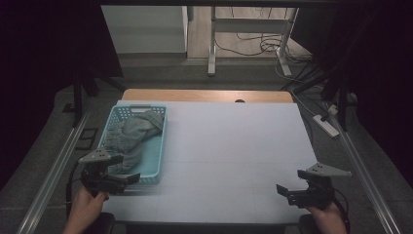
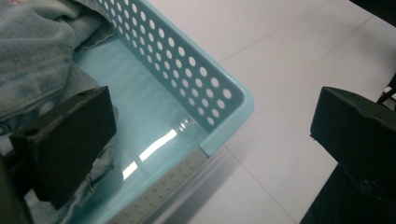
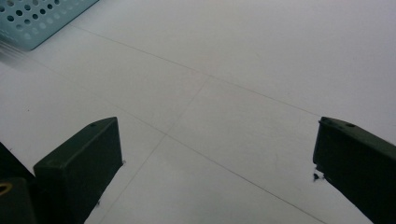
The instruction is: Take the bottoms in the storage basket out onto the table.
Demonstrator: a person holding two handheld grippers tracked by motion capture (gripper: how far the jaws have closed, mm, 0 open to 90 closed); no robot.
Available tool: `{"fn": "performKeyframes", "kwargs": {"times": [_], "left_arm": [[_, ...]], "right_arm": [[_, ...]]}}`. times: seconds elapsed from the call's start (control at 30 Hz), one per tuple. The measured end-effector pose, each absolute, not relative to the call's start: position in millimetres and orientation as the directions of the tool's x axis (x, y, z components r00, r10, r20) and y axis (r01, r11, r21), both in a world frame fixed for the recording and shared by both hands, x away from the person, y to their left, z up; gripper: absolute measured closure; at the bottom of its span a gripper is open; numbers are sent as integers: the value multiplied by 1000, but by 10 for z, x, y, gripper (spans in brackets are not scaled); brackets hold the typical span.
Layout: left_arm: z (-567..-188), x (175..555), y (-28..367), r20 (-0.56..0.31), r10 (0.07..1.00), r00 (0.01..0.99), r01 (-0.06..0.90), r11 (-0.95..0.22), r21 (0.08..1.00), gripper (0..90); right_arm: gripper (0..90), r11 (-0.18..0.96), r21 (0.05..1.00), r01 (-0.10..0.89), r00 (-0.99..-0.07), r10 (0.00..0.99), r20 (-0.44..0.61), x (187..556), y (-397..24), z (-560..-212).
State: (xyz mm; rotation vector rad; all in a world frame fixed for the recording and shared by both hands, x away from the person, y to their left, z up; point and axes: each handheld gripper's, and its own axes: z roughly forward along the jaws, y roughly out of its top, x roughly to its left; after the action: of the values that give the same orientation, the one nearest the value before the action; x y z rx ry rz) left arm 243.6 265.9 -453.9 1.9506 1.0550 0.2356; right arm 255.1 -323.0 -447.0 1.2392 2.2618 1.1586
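Observation:
A light blue perforated basket [image 1: 162, 141] stands at the left of the white table [image 1: 234, 146]. Grey-blue denim clothing [image 1: 134, 131] lies crumpled inside it. My left gripper [image 1: 125, 169] is open at the basket's near right corner. In the left gripper view the basket wall [image 2: 187, 70] runs between the jaws of the left gripper [image 2: 210, 140], one jaw inside over the denim [image 2: 32, 56], the other outside over the table. My right gripper [image 1: 291, 183] hovers open near the table's front right, and the right gripper [image 3: 217, 163] has only bare tabletop between its jaws.
A corner of the basket [image 3: 32, 18] shows far off in the right gripper view. A wooden strip [image 1: 204, 95] borders the table's far edge. Metal rails [image 1: 53, 170] flank the table. A power strip [image 1: 326, 125] and cables lie on the floor at right.

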Motion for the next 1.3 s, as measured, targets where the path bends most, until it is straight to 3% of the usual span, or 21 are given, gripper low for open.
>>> {"fn": "performKeyframes", "kwargs": {"times": [0.53, 1.0, 1.3], "left_arm": [[-4469, 2743, 2692, -255, 765, 591, 615, -223, 756, 0], [-4376, 2992, 2722, -209, 802, 559, 623, -240, 744, 0], [-4328, 3192, 2782, -224, 820, 527, 639, -209, 740, 0]], "right_arm": [[17, 301, 770, 562, -577, 810, 105, 2560, -3223, -4473], [17, 303, 768, 565, -579, 808, 107, 2566, -3222, -4475], [17, 305, 766, 567, -581, 806, 109, 2570, -3221, -4477]]}}
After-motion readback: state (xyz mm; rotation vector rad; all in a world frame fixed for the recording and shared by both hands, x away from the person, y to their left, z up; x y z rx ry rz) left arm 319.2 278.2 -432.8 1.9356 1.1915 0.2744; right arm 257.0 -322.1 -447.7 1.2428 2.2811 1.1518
